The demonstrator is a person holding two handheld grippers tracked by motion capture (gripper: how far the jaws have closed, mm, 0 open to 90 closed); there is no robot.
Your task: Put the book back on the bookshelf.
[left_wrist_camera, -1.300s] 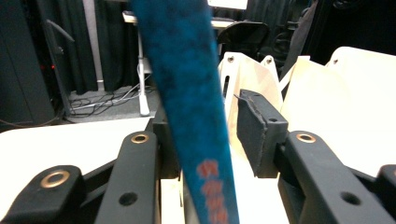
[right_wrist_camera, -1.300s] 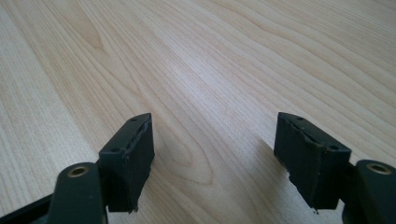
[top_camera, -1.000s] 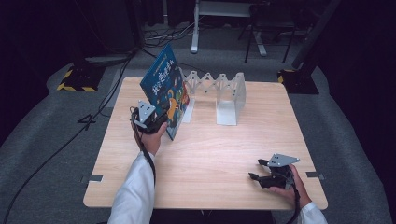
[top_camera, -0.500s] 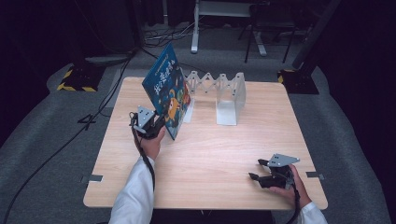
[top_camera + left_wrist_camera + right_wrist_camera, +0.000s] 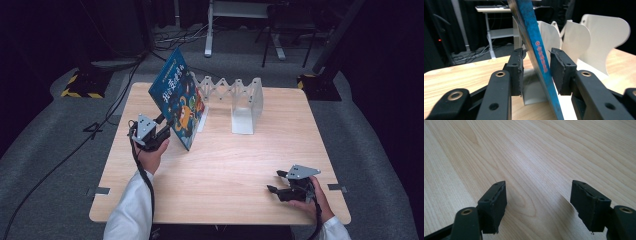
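A blue picture book (image 5: 177, 102) stands tilted on its lower edge, leaning back toward the white folding book rack (image 5: 245, 102). My left gripper (image 5: 167, 125) is at the book's near lower corner. In the left gripper view the blue spine (image 5: 540, 52) runs between the two pads, with a gap at the left pad (image 5: 516, 70). The jaws of that gripper (image 5: 536, 67) have just been opening and stand open around the book. My right gripper (image 5: 272, 182) rests low at the table's front right, open (image 5: 537, 202) over bare wood with nothing between its pads.
The wooden table (image 5: 225, 165) has its front edge just below the right hand. The rack's white dividers (image 5: 604, 37) rise right behind the book. A dark floor with cables and a desk frame (image 5: 240, 20) lies beyond the table.
The left gripper has drawn back slightly to the left and toward the person, its jaws loosened from the book. The book still leans at the rack. The right gripper has kept still.
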